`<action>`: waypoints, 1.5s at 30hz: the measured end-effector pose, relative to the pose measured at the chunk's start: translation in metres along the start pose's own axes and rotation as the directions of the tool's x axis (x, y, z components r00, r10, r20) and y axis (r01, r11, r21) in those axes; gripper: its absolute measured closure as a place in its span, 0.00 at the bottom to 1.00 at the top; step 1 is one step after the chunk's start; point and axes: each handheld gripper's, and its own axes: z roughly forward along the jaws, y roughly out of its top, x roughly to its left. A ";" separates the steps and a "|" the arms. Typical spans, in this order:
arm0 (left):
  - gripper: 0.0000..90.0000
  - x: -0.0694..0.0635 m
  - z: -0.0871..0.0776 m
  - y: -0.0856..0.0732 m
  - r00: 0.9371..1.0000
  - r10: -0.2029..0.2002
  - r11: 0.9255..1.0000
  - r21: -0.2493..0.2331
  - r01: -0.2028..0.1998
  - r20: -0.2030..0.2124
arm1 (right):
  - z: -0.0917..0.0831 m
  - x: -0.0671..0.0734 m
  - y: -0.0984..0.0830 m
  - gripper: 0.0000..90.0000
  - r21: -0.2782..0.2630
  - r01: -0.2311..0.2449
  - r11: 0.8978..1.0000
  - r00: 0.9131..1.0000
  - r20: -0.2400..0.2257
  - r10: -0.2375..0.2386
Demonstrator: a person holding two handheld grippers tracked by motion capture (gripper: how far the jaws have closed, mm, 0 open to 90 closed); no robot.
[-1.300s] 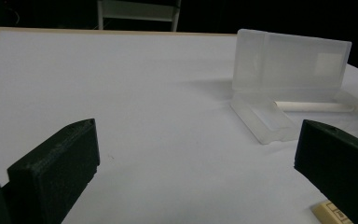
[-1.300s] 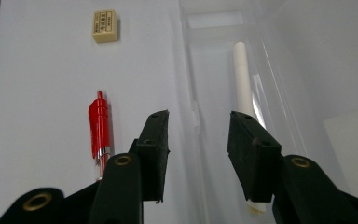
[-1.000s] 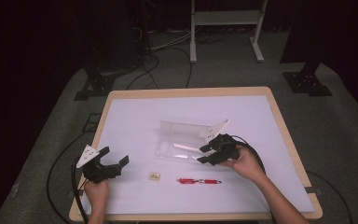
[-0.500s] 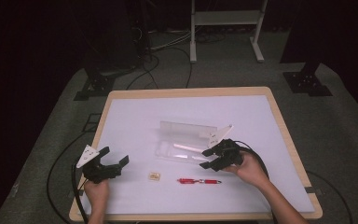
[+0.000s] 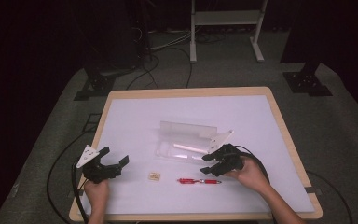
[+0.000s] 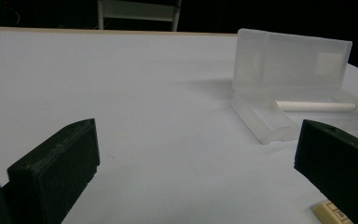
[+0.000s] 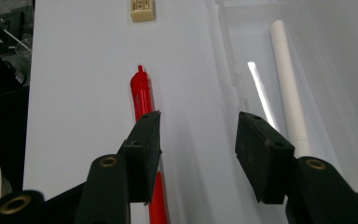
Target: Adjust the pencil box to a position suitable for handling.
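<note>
Since a second ago the right gripper (image 5: 213,164) has drawn back from the clear case (image 5: 186,141) toward the near edge, and now hangs over the red pen (image 5: 199,181); the left gripper (image 5: 113,164) has stayed put at the near left.

Going left to right: the left gripper's jaws are spread wide and hold nothing, with bare table (image 5: 135,116) ahead of them. A small tan eraser (image 5: 154,176) lies just right of it, near that gripper's right jaw in the left gripper view. Next comes the pen, lying left-to-right just near of the case. The case stands open, lid upright on the far side, a white stick (image 5: 190,148) in its tray. The right gripper's jaws are parted and empty, one of them over the pen's barrel.

Likely risks: that jaw could land on the pen and roll it toward the near edge, or the other could bump the light case wall and shove it. Open room is wide on the left and far sides, tighter between pen and case.
</note>
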 end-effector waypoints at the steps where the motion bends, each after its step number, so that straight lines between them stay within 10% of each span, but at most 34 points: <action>1: 0.00 0.000 0.000 0.000 1.000 0.000 1.000 0.000 0.000 0.000 | 0.000 0.001 -0.001 0.55 0.001 0.001 1.000 1.000 0.000 -0.001; 45: 0.00 0.000 0.000 0.000 1.000 -0.002 1.000 -0.001 0.002 0.001 | 0.032 0.020 -0.011 0.78 0.083 0.066 0.994 0.994 -0.089 -0.058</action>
